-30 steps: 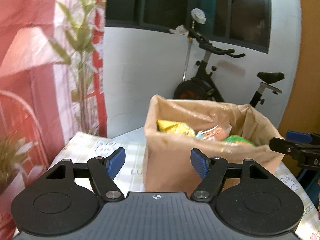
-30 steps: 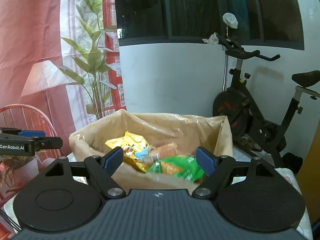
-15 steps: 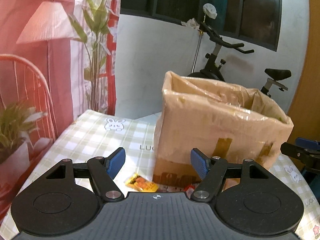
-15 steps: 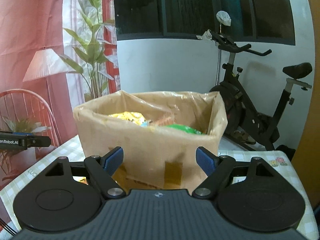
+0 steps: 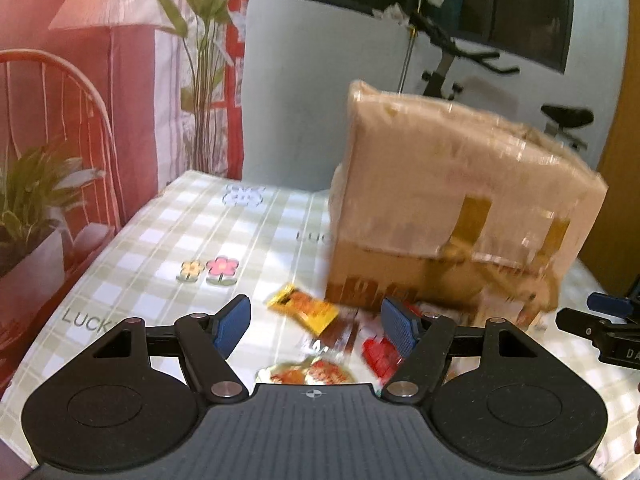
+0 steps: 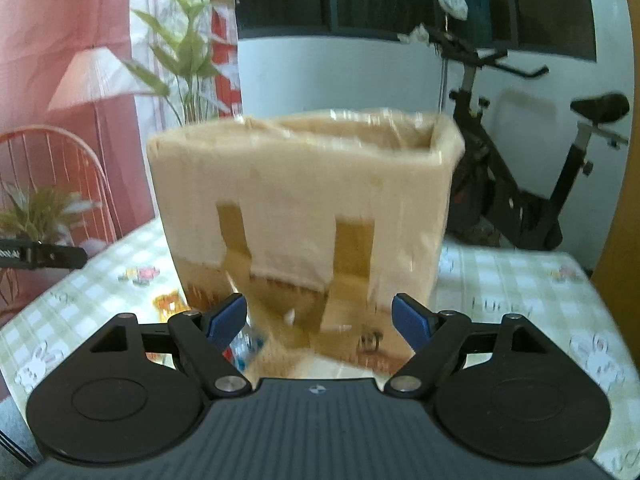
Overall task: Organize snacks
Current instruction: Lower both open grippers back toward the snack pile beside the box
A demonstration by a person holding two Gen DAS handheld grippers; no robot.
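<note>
The left gripper (image 5: 316, 322) hangs with jaws spread wide and empty over blurred snack packets: a yellow packet (image 5: 303, 307), a red packet (image 5: 380, 354), and a round one (image 5: 306, 374) partly cut off by the gripper body; the right gripper (image 6: 320, 318) is likewise spread and empty, facing the cardboard box (image 6: 308, 216), whose contents are hidden behind its wall; everything rests on the checked tablecloth (image 5: 160, 236).

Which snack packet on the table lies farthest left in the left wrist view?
The yellow-orange packet, lying flat beside the cardboard box's near corner; the red packet lies further right, by the right finger.
</note>
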